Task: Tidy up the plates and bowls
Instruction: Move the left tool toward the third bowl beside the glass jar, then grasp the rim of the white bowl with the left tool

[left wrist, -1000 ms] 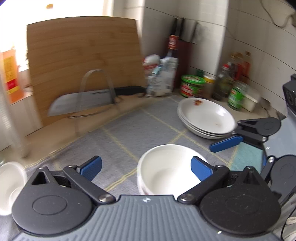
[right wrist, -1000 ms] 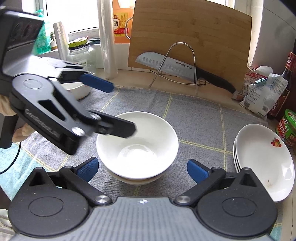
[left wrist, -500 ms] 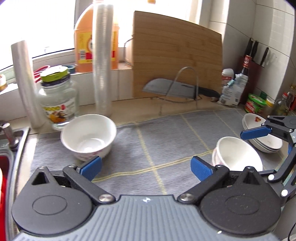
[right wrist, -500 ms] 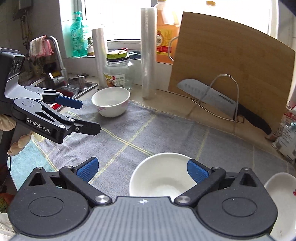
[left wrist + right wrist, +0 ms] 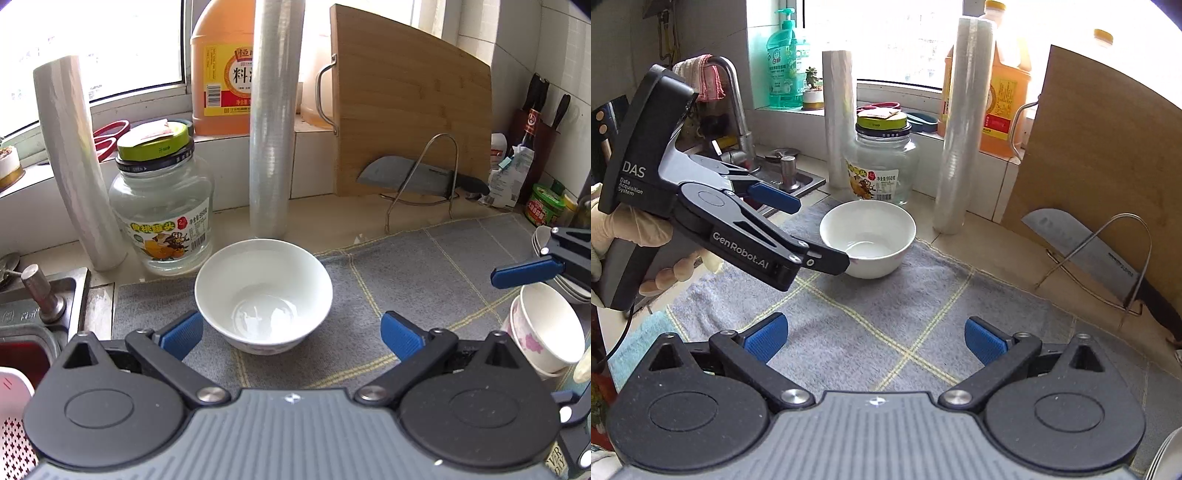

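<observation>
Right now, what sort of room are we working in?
A home kitchen counter, most likely: a sink with a tap at the left, a cutting board with a cleaver in front of it by the window, and a white bowl on a grey mat.

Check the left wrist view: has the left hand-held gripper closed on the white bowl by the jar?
No. The left hand-held gripper is wide open, its blue pads on either side of the white bowl without gripping it.
</observation>
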Tool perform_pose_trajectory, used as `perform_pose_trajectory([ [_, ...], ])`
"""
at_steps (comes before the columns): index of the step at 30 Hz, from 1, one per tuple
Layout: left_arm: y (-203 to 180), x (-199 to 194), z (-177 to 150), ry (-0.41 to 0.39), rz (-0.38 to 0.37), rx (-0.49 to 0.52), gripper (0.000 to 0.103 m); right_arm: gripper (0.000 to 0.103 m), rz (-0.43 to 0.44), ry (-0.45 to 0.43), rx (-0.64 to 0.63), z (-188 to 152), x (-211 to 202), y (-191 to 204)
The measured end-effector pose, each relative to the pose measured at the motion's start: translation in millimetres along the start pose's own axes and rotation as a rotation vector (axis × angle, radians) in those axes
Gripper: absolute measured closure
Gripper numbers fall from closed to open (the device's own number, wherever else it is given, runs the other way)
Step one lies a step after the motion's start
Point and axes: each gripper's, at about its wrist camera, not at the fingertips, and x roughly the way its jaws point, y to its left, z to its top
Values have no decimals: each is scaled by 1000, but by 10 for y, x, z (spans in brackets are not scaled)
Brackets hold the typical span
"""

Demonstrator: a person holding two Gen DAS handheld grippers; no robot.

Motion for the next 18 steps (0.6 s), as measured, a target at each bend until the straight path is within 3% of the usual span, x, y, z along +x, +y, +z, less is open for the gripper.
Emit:
perform_pose_trajectory([
  [18,417,595,146,65,-93,11,1,0,-113,22,66,335,904,279],
])
